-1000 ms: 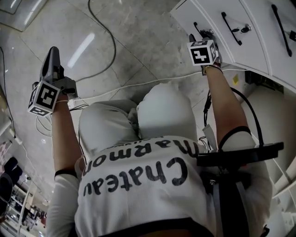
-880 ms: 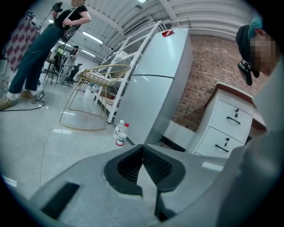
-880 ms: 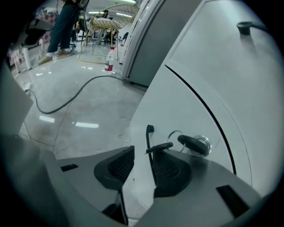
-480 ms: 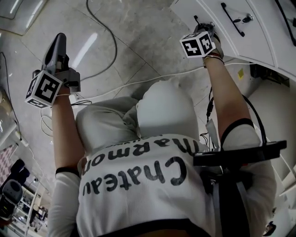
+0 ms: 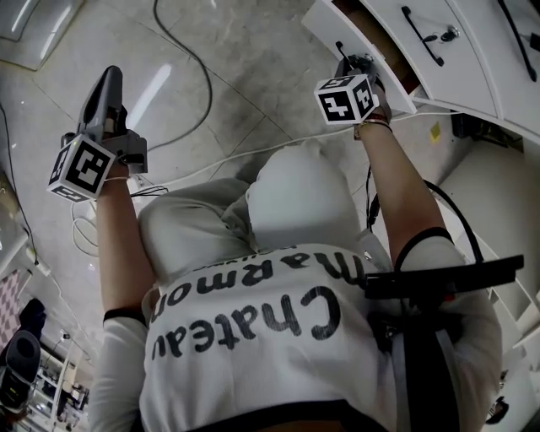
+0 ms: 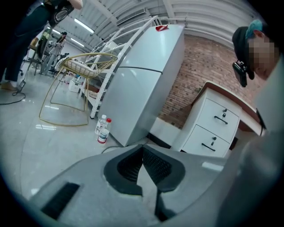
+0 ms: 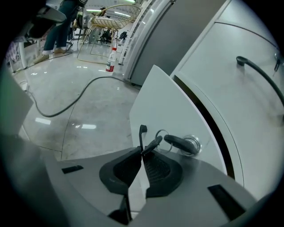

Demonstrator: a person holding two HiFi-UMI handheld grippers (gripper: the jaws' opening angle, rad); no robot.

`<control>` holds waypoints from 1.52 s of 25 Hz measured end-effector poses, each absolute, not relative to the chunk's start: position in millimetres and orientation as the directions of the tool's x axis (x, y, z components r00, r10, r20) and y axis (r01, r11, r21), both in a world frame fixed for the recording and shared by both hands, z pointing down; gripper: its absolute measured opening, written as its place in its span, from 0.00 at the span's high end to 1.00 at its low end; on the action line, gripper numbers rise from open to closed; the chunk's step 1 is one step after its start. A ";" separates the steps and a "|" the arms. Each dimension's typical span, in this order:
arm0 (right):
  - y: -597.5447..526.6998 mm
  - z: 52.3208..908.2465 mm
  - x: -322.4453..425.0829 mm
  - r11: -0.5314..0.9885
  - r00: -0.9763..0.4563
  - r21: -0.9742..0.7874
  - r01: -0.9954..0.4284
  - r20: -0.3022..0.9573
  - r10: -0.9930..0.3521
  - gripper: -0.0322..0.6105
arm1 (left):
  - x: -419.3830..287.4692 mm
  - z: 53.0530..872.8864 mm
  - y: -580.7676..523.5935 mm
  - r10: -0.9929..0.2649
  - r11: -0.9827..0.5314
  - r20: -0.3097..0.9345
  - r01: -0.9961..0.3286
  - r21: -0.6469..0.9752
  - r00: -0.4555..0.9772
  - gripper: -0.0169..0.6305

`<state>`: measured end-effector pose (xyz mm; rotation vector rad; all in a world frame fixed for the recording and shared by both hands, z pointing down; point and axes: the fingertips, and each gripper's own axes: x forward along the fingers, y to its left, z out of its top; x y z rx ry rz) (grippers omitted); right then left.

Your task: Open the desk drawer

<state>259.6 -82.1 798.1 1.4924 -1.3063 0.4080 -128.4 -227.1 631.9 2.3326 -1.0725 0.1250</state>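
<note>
My right gripper is shut on the thin black handle of the white drawer front. The drawer stands pulled out from the desk, and a dark gap shows behind its front. A key with a ring hangs from the drawer's lock just right of the jaws. In the head view the right gripper sits at the drawer's front, with brown inside showing behind it. My left gripper is held over the floor at the left, shut and empty, also shut in its own view.
More white drawers with black handles stand right of the open one. Cables lie across the floor. The left gripper view shows a white fridge, two bottles, a wire chair and another small drawer cabinet.
The right gripper has drawn toward the person with the handle in it, and the drawer has slid out, baring its brown inside. The left gripper shifted a little.
</note>
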 end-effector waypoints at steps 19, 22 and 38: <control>-50.2 802.4 191.0 0.177 0.315 0.455 -0.873 0.801 -0.508 0.90 | -130.3 616.8 -220.1 -0.625 -0.565 0.325 -0.699 0.439 0.709 0.95; -46.6 803.2 181.3 0.169 0.318 0.454 -0.875 0.801 -0.508 0.90 | -113.1 621.0 -216.6 -0.602 -0.574 0.338 -0.686 0.447 0.724 0.95; -26.8 810.9 140.3 0.172 0.304 0.448 -0.877 0.796 -0.524 0.91 | -43.4 652.2 -172.4 -0.399 -0.683 0.404 -0.561 0.468 0.823 0.95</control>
